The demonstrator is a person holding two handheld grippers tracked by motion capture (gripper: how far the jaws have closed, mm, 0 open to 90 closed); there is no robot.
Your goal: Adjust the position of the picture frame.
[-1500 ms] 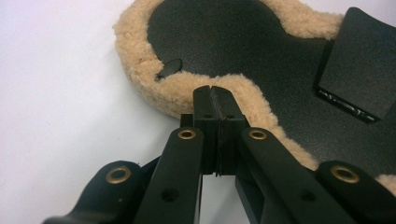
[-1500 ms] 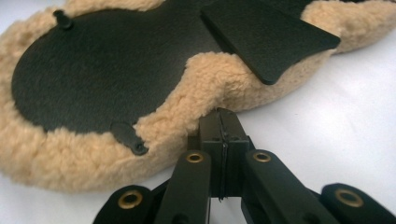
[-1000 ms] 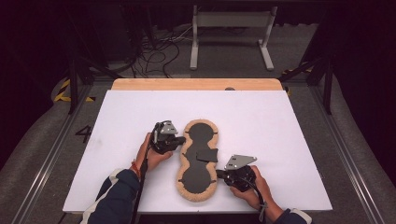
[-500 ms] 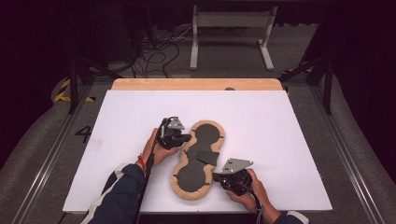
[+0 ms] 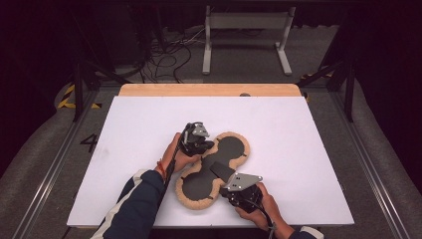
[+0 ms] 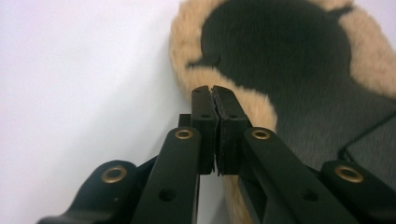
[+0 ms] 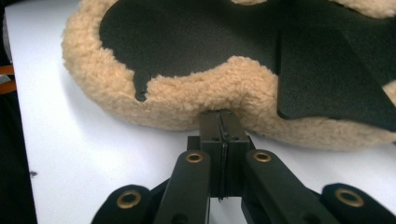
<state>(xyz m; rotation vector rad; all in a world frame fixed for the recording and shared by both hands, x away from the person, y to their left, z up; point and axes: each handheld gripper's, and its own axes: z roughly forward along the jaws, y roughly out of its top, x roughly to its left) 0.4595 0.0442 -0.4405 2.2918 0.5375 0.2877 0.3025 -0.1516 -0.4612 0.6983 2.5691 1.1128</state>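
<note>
Evidently, both the left gripper [image 5: 205,144] and right gripper [image 5: 230,188], clamped on the fleece-edged pad [image 5: 199,185], had rotated it diagonally, continuing its repositioning.

One fleece-edged black pad [image 5: 211,172] lies on the white table [image 5: 298,149], nearer its front edge than its back edge, with one loose black flap [image 5: 222,169] on top of it. Two grippers work at it: the left gripper [image 5: 199,145] at its left rim and the right gripper [image 5: 234,191] at its front rim. Two hands hold them, one hand each.
</note>
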